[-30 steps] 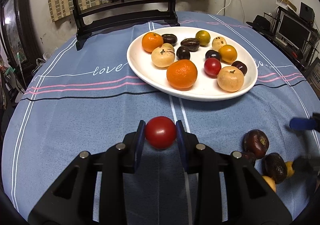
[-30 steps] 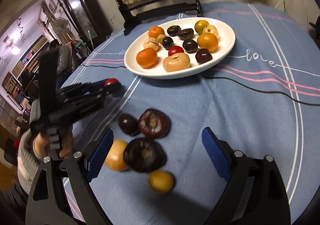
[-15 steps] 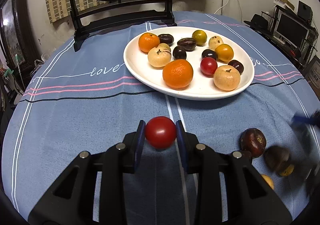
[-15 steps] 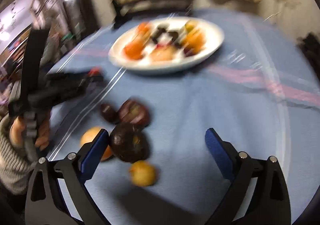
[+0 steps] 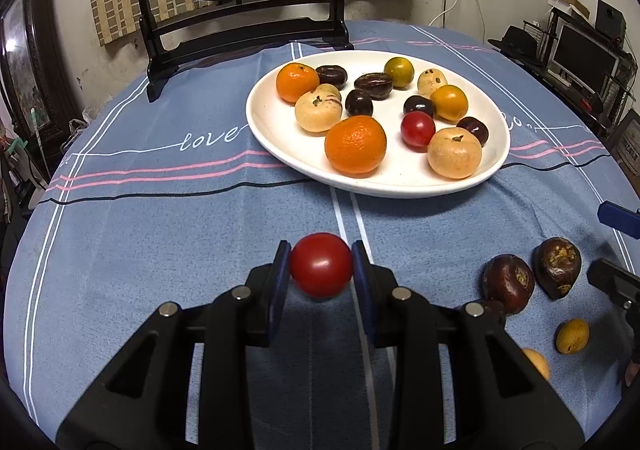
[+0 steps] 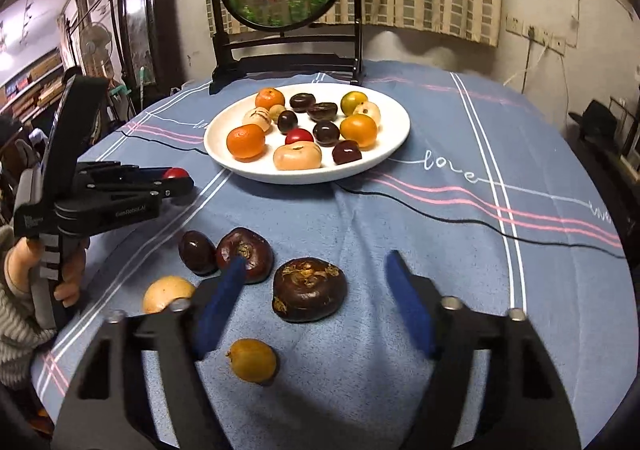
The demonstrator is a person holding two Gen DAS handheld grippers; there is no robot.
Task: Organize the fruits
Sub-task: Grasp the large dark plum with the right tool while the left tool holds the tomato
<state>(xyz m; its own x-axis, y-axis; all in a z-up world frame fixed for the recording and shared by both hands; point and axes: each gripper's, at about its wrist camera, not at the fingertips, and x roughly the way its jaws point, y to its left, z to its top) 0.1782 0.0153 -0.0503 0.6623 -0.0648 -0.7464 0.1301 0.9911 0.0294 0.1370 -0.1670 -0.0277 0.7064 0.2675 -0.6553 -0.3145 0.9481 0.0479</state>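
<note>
My left gripper (image 5: 321, 265) is shut on a red cherry tomato (image 5: 321, 264), held above the blue tablecloth short of the white plate (image 5: 272, 130). The plate holds several fruits: oranges, tan ones, dark ones and one red tomato (image 5: 418, 128). My right gripper (image 6: 316, 294) is open around a dark brown water chestnut (image 6: 309, 288) lying on the cloth. Beside it lie another dark chestnut (image 6: 245, 259), a small dark fruit (image 6: 196, 252) and two yellow fruits (image 6: 253, 360) (image 6: 166, 292). The left gripper also shows in the right wrist view (image 6: 176, 180).
A black stand with a round goldfish panel (image 5: 240, 22) stands at the table's far edge behind the plate. The round table edge (image 6: 624, 290) drops off on the right. The loose fruits show at the lower right in the left wrist view (image 5: 508, 282).
My right gripper swung toward the plate and moved up to the loose fruits, its open fingers now either side of the big dark chestnut. The left gripper holds the tomato, slightly nearer the plate.
</note>
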